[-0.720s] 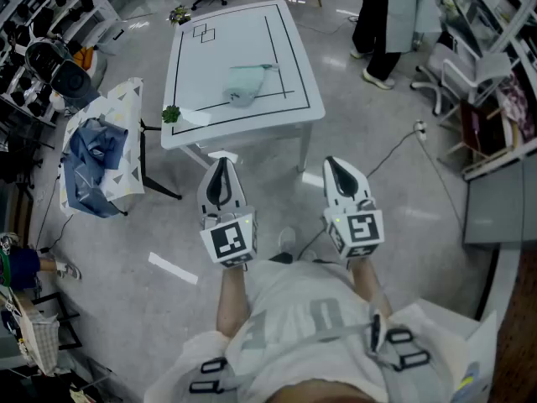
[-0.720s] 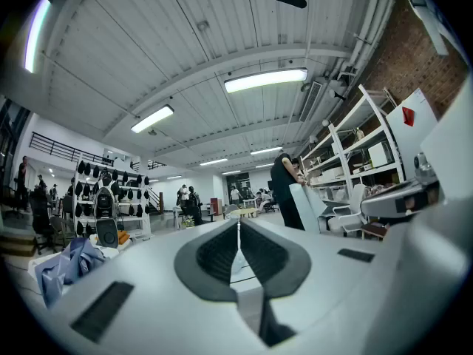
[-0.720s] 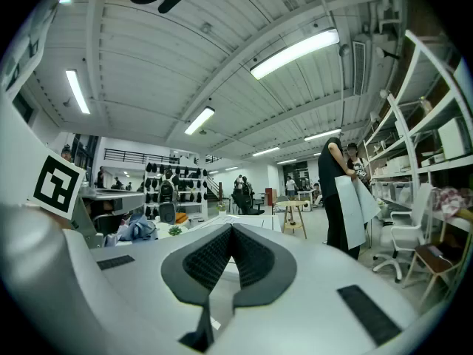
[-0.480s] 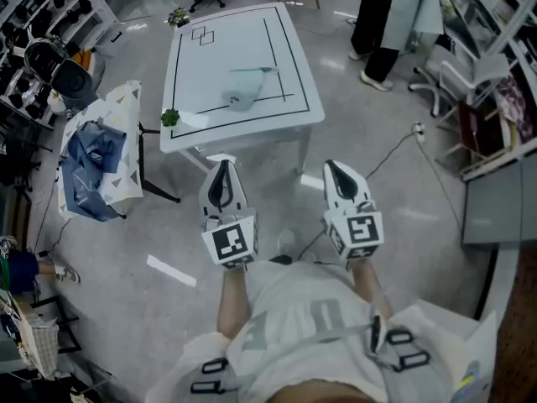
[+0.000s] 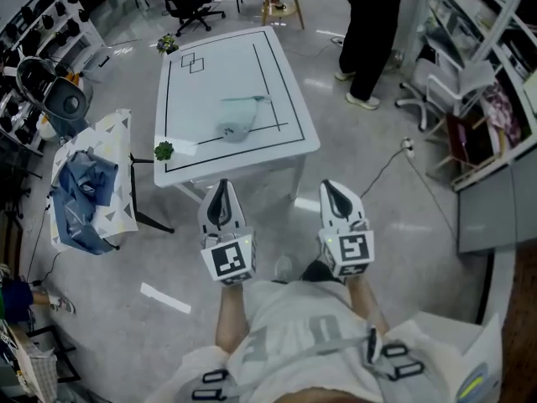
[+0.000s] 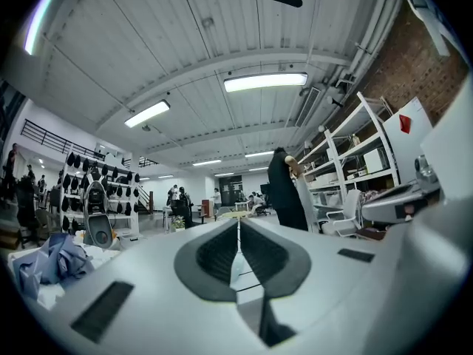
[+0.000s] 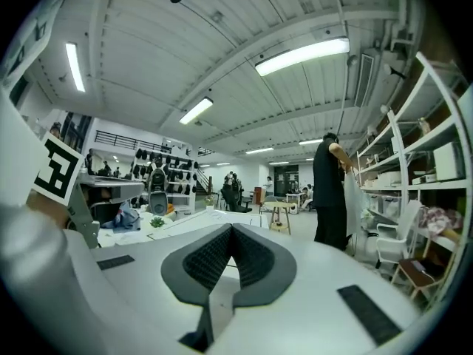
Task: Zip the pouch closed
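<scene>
Both grippers pressed together, nothing in them. Left gripper [image 5: 222, 190] is lower centre-left and right gripper [image 5: 335, 190] lower centre-right, both over the floor in front of the table [image 5: 210, 82]. Pouch [image 5: 237, 117] lies on the table, upper centre, well apart from both.

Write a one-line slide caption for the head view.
Shut and empty, the left gripper and right gripper hover short of the white table bearing a pale pouch.
</scene>
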`<act>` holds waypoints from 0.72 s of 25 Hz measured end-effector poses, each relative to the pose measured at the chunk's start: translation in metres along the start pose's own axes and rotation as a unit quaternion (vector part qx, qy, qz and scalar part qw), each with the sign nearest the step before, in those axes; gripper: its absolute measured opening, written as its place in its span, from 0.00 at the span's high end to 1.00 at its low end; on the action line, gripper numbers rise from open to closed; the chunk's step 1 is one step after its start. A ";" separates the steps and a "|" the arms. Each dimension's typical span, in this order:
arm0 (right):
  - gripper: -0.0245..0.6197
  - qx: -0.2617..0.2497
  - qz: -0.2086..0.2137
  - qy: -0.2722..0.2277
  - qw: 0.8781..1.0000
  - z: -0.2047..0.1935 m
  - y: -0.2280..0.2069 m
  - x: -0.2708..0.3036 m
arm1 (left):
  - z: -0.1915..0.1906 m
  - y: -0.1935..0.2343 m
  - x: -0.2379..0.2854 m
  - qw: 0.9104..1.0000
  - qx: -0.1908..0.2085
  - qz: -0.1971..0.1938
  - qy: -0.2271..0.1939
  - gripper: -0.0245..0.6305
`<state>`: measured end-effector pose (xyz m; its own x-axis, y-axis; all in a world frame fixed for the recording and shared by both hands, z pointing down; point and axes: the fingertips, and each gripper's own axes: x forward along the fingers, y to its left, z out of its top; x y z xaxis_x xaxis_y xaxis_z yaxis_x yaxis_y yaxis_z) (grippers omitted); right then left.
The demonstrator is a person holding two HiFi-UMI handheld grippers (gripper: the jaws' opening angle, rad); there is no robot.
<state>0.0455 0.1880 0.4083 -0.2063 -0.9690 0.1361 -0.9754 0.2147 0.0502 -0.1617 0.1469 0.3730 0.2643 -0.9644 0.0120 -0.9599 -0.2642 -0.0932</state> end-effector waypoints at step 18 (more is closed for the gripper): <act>0.95 0.028 0.014 -0.042 0.999 0.034 -0.027 0.068 | -0.002 0.006 0.069 1.000 0.010 0.006 0.010 0.94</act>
<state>0.0551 0.1123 0.3825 -0.2370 -0.9701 0.0527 -0.9715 0.2369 -0.0080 -0.1490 0.0786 0.3750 0.2507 -0.9676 0.0313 -0.9609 -0.2526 -0.1133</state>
